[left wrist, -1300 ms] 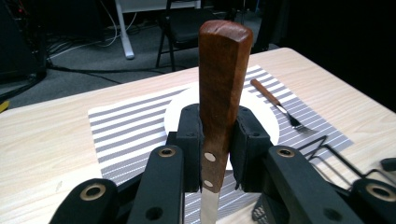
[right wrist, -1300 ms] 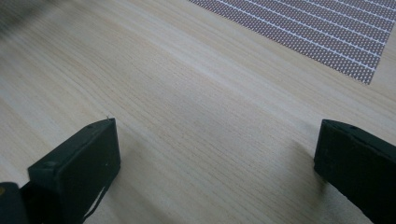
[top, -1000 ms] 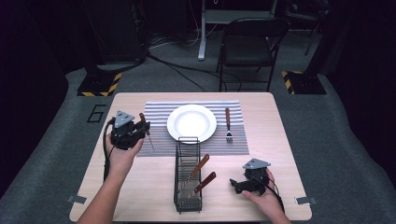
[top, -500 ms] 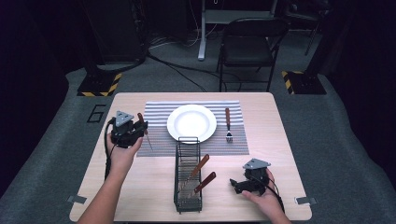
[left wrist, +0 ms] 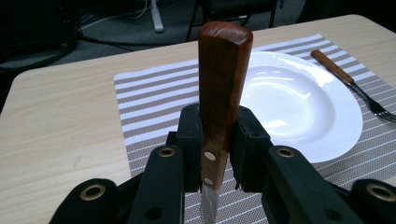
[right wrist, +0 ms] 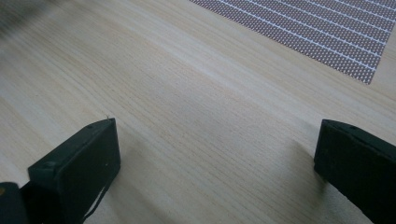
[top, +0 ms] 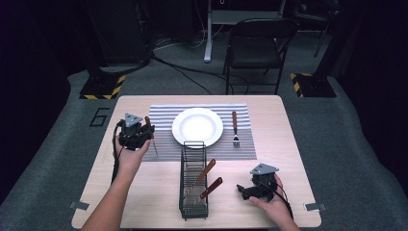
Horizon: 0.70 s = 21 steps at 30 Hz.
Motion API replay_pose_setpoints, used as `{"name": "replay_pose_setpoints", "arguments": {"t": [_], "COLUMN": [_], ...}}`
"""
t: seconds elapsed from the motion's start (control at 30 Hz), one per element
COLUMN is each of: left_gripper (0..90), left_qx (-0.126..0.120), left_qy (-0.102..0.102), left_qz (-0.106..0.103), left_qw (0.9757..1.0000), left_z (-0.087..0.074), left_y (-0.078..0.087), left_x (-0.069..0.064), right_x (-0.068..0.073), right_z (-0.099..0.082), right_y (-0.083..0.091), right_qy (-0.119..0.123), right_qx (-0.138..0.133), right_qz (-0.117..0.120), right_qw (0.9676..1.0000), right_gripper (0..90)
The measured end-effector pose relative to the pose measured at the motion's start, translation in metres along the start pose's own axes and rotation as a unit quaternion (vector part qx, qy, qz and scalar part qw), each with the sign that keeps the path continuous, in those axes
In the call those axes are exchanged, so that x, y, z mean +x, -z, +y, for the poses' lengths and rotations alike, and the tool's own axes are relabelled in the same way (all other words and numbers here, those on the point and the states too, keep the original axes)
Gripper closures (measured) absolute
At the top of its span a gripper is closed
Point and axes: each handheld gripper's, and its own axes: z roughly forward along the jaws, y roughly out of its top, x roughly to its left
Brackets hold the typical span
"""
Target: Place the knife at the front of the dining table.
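Your left gripper is clamped tight on a wooden-handled knife, pads squeezing the handle down near its two rivets. The handle sticks straight up between the jaws in the left gripper view, and the blade pokes down below them toward the mat. In the high view that same gripper sits over the left edge of the striped placemat, with the thin blade slanting down just beside it onto the mat.

Right past the knife handle is the white plate, sitting in the middle of the placemat. On the far side of the plate there's a fork with the same kind of wooden handle, lying on the mat with its tines toward you, near the plate but not touching it.

Your right gripper has its jaws spread wide apart with nothing between them, just bare wooden table and a corner of the placemat further off. In the high view it rests low at the near right of the table, well away from the plate.

Between your two hands stands a black wire cutlery caddy, just in front of the plate, with two more wooden-handled utensils leaning out of it toward the right.
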Motion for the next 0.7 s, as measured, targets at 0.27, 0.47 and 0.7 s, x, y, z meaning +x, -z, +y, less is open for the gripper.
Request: {"name": "replay_pose_setpoints", "arguments": {"t": [0.27, 0.47, 0.7], "left_gripper": [75.2, 75.2, 75.2], "left_qx": [-0.007, -0.016, -0.015], "left_qy": [0.012, 0.032, 0.046], "left_qz": [0.001, 0.000, -0.002], "left_qw": [0.9999, 0.9994, 0.9989], "left_z": [0.001, 0.001, 0.004], "left_y": [-0.009, -0.018, -0.027], "left_x": [0.003, 0.010, 0.015], "right_x": [0.000, 0.000, 0.000], "right_z": [0.000, 0.000, 0.000], "right_y": [0.000, 0.000, 0.000], "right_qy": [0.000, 0.000, 0.000], "right_qx": [0.000, 0.000, 0.000], "right_qz": [0.000, 0.000, 0.000], "right_qw": [1.0000, 1.0000, 1.0000], "right_gripper": [0.0, 0.0, 0.0]}}
